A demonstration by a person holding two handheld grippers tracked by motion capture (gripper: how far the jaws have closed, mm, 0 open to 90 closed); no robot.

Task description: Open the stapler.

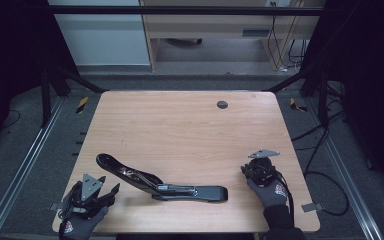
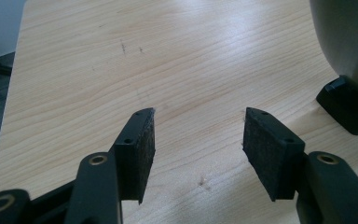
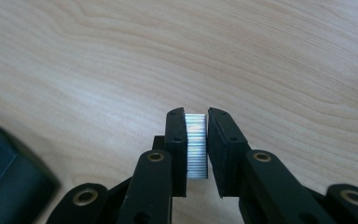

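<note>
A black stapler (image 1: pixel 162 182) lies swung open near the front of the wooden table (image 1: pixel 180 125), its arm stretched toward the left and its base toward the right. My right gripper (image 1: pixel 248 171) rests on the table just right of the stapler's base. In the right gripper view its jaws (image 3: pixel 196 115) are shut on a shiny strip of staples (image 3: pixel 196 149), and the stapler (image 3: pixel 9 179) shows dark at the lower left. My left gripper (image 1: pixel 107 188) sits at the front left corner, open, with only bare wood between its pads (image 2: pixel 198 133). One end of the stapler (image 2: pixel 347 105) lies to its right.
A small dark round grommet (image 1: pixel 222 104) is set in the table's far side. Black frame struts and cables stand around the table, and a pale desk (image 1: pixel 215 25) is behind it. Bare wood stretches across the middle and back of the table.
</note>
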